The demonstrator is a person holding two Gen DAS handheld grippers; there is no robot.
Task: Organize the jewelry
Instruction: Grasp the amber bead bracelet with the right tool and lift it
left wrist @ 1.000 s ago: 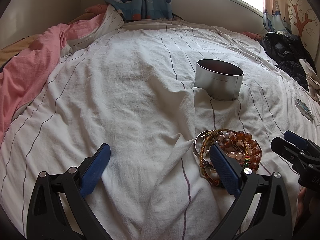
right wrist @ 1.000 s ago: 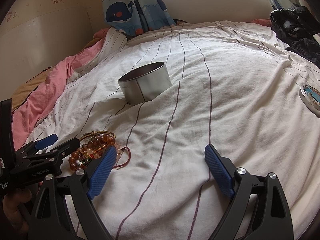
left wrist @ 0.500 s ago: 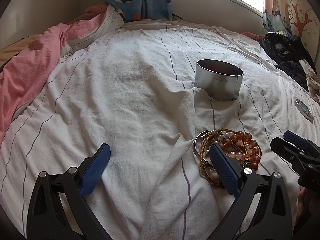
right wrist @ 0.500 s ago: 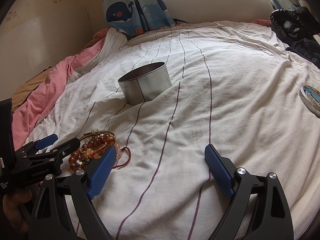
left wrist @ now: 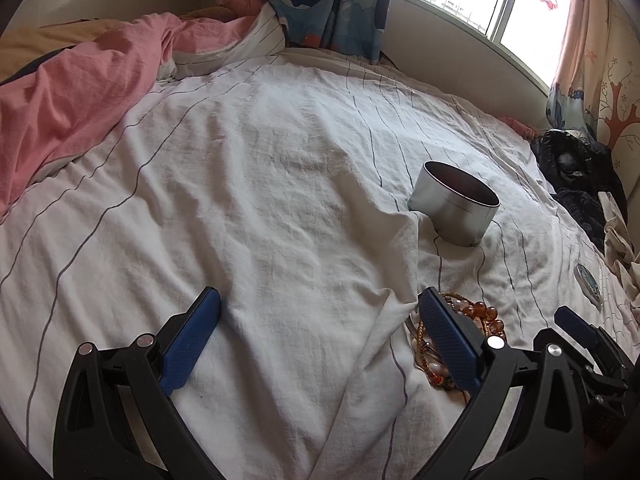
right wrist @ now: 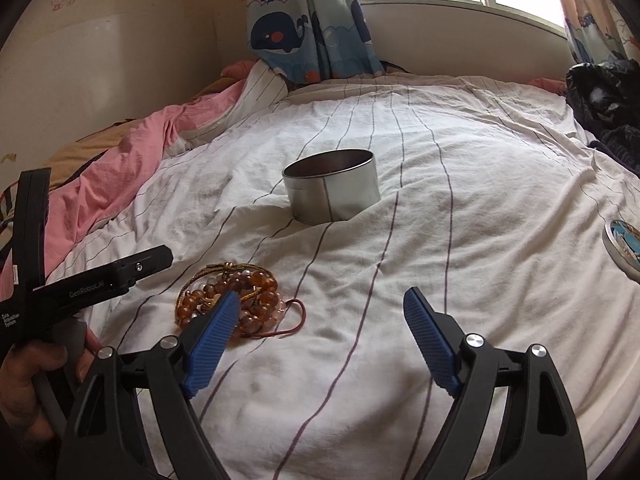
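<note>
Two hand-held grippers hover low over a white, thin-striped bedsheet (right wrist: 400,240), nothing between either pair of fingers. The right gripper (right wrist: 320,336) has its blue-padded fingers spread wide but closing, only bare sheet in the gap. The left gripper (left wrist: 318,340) stands wide apart, likewise over bare, wrinkled cloth.

The task's thing, a tangled heap of amber and pale bead bracelets with gold-coloured chains and a red cord (right wrist: 236,300), lies on the sheet just outside the right gripper's left finger, partly hidden behind its tip. From the left wrist view the same heap (left wrist: 472,328) sits behind and outside the left gripper's right finger. Beyond the fingers, well apart from the heap, stands a round, open silver metal tin (right wrist: 332,188), sunk a little into a fold; it is probably the destination. Its flat round lid with a blue picture (right wrist: 624,248) lies far to the right of the right fingers.

The risks, as judged from here: closing fingers could pinch the soft sheet along with the beads, or catch one strand and drag the tangle; the tin, seated on yielding bedding, may tip if nudged at its rim. The two grippers work close together near the heap and could collide.

Open room lies ahead and right of the fingers; a pink quilt (left wrist: 80,92) bounds the left, dark clothing (right wrist: 604,96) the far right.
</note>
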